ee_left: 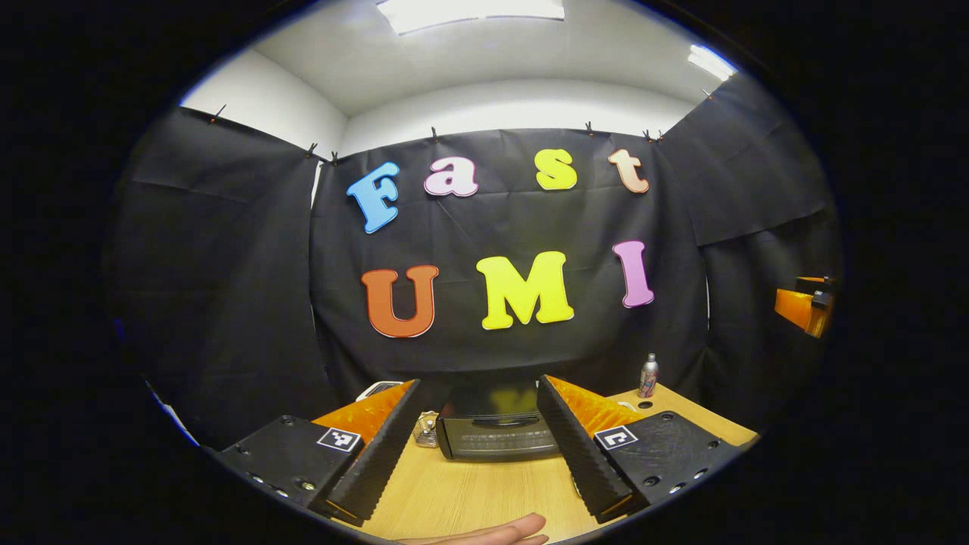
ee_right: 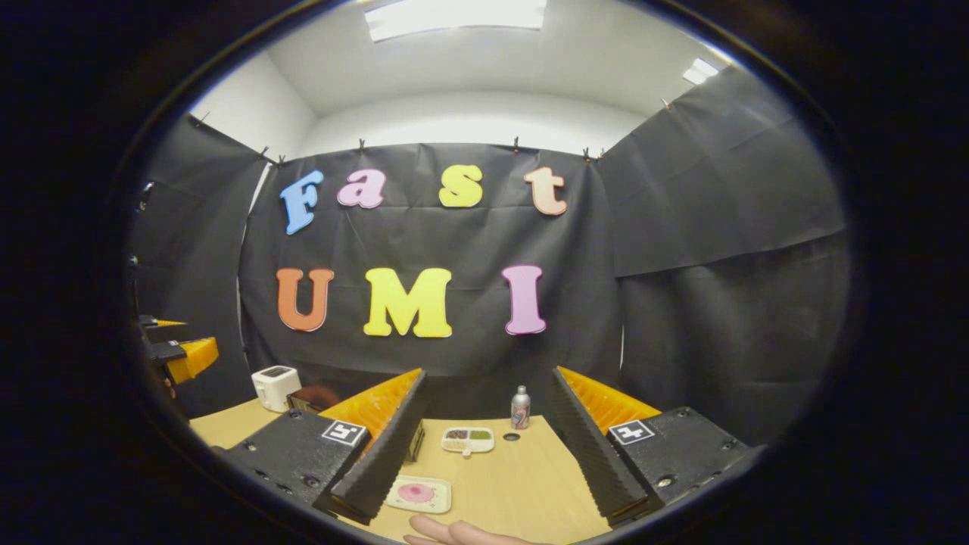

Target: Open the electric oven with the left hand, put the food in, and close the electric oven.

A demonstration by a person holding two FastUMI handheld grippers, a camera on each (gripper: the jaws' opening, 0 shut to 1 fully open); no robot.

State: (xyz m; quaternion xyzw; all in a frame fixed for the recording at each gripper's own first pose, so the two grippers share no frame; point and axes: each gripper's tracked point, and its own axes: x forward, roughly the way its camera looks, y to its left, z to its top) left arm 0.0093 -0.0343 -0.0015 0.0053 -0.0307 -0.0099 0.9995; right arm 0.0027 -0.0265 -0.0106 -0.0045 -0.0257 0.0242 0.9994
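Left gripper (ee_left: 478, 443), jaws spread and empty, is facing the closed electric oven (ee_left: 496, 430) at the table's far side — opening step pending, handle grasp needed — while right gripper (ee_right: 484, 446), jaws spread, is hovering over the near food plate (ee_right: 418, 493).

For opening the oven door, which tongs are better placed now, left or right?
Left. The left tongs are open and frame the closed oven straight ahead. The right tongs face the food trays and a bottle instead.
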